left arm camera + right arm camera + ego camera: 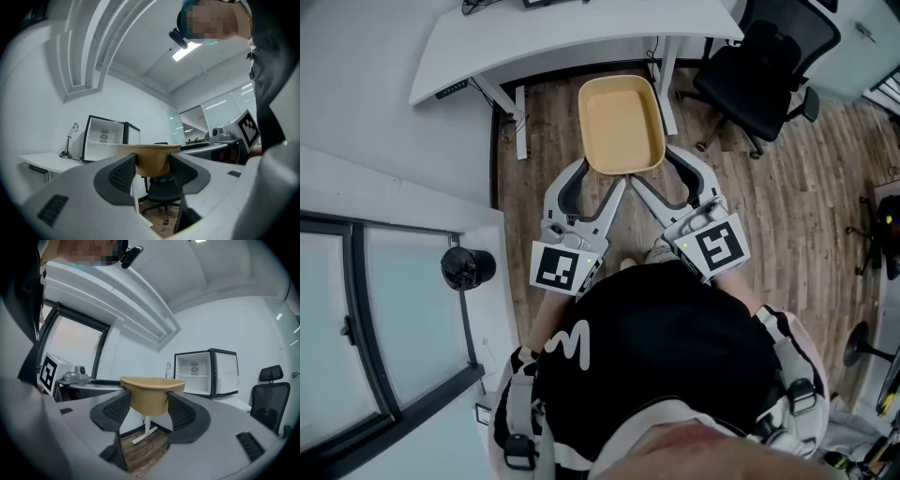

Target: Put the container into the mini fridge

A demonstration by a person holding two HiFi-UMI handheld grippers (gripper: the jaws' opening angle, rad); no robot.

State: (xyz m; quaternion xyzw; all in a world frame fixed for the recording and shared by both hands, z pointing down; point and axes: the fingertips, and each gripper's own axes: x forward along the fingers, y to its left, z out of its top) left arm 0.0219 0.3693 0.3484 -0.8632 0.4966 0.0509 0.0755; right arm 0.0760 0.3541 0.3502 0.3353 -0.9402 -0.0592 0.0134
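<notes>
Left gripper (598, 183) and right gripper (659, 178) each close their fingers on the tan container's (622, 127) near end, above the floor (787, 206). Best carried level, both grips firm, toward the far, open mini fridge (206, 373).

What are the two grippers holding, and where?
The tan container, carried between both: left gripper and right gripper each clamp a near corner in their jaws.
</notes>
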